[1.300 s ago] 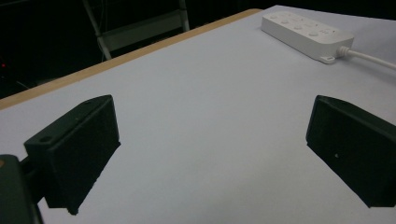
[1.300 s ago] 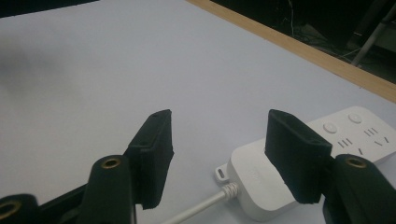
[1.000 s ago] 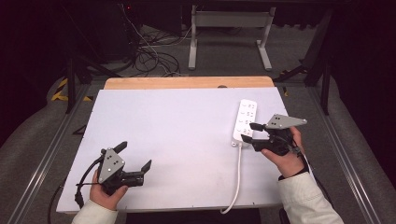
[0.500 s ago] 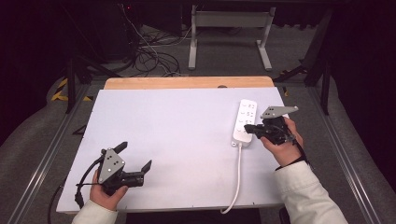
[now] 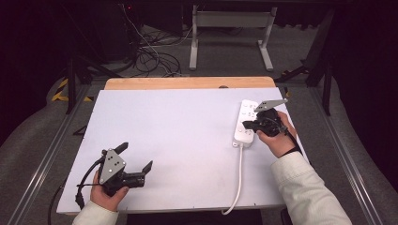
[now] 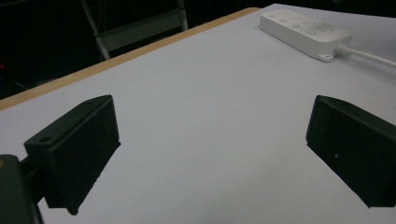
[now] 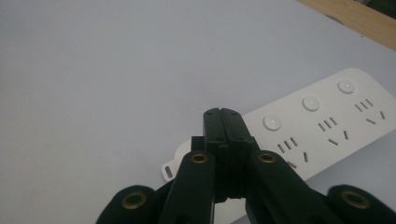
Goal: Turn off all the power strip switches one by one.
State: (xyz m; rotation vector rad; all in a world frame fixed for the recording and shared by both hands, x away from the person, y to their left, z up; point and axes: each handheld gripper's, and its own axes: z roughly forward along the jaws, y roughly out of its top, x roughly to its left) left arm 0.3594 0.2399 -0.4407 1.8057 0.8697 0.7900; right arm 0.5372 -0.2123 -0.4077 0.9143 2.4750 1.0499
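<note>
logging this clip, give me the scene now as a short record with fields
surface: white table with a wooden far edge
item: white power strip, flat near the right edge, its cord running to the near edge
right tongs: shut, empty, tip over the strip's cord end beside a round button
left tongs: open, empty, near the left front corner
contact with strip: cannot tell

right tool (image 5: 248,124) | moved forward, now over power strip (image 5: 245,123) | jaws pressed together

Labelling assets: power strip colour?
White power strip, white round buttons; clearest in the right gripper view.
</note>
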